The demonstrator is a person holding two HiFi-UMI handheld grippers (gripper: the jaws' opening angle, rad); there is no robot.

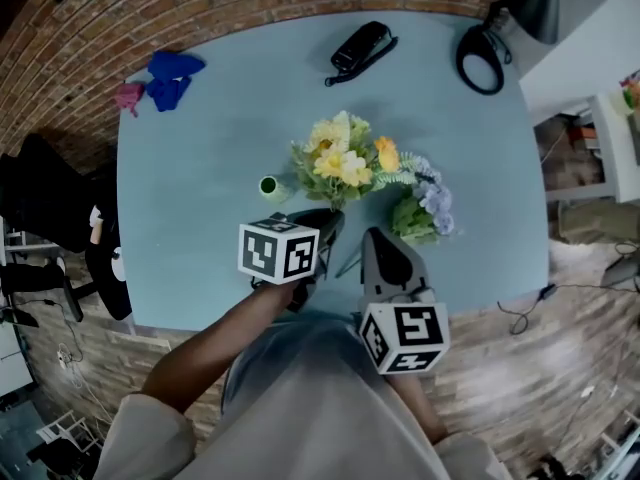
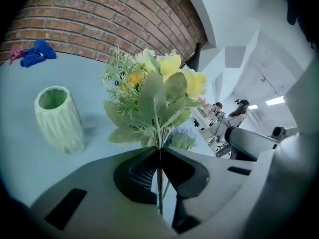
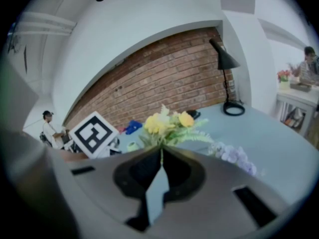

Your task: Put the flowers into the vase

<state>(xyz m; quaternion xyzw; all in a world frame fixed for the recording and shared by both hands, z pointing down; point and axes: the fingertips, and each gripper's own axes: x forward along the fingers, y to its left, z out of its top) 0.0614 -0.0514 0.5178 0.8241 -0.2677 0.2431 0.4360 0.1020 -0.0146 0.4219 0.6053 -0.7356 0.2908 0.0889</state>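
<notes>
A bunch of yellow flowers with green leaves is held over the middle of the light blue table. My left gripper is shut on its stems, which pass between the jaws and hang out behind them. My right gripper, just to the right, is shut too, with a thin green stem of the same bunch in its jaw slit. The small ribbed green vase stands upright left of the flowers. A purple bunch lies on the table to the right.
At the table's far edge lie a black stapler-like object and a black lamp base. Blue cloth and a pink scrap sit at the far left corner. A brick wall runs behind the table, and people sit in the background.
</notes>
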